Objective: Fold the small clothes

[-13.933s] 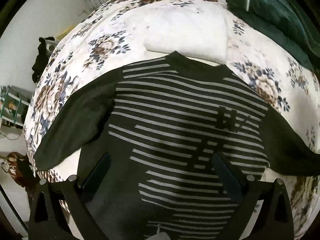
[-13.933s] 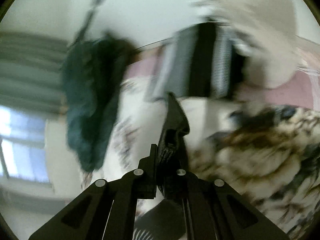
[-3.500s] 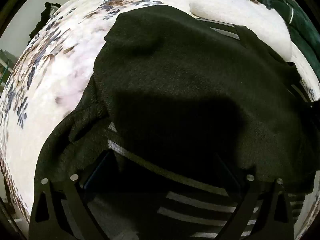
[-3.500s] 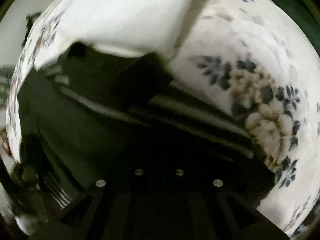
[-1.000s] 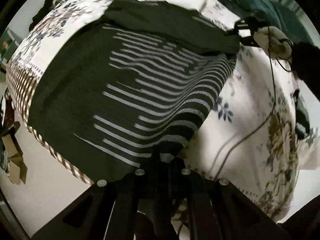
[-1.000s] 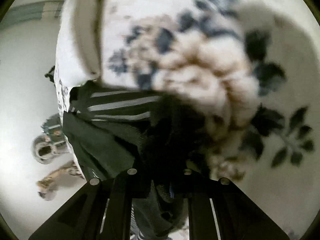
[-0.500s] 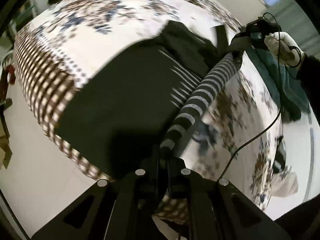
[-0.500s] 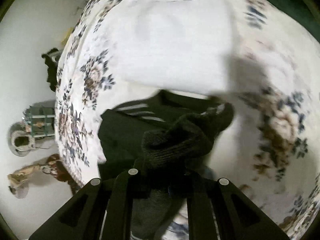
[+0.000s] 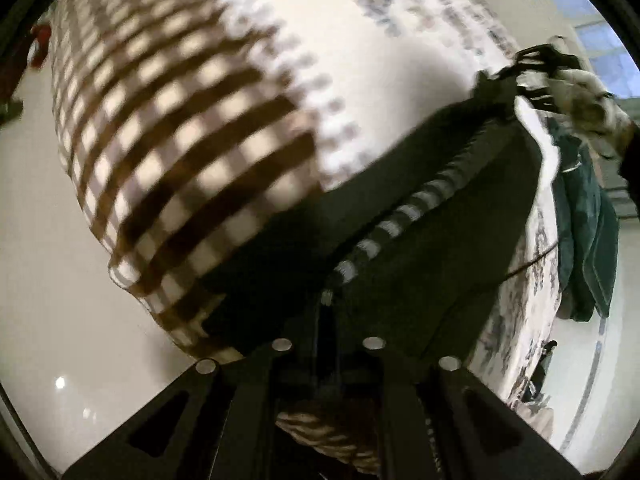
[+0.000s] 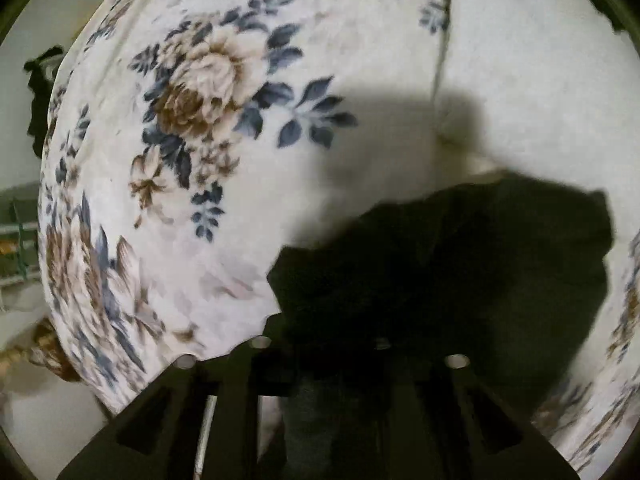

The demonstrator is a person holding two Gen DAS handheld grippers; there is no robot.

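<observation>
- Left tongs (image 9: 329,312) are gripping the sweater (image 9: 420,216) hem.
- Right tongs (image 10: 320,344) are gripping the sweater's far end, hanging over the flowered bed (image 10: 224,128).

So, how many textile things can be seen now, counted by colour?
Black with stripes: 1, the sweater, held between both tongs.
Dark green: 1, the garment on the bed's far side.
Floral white: 1, the bedcover.
Total: 3.
</observation>
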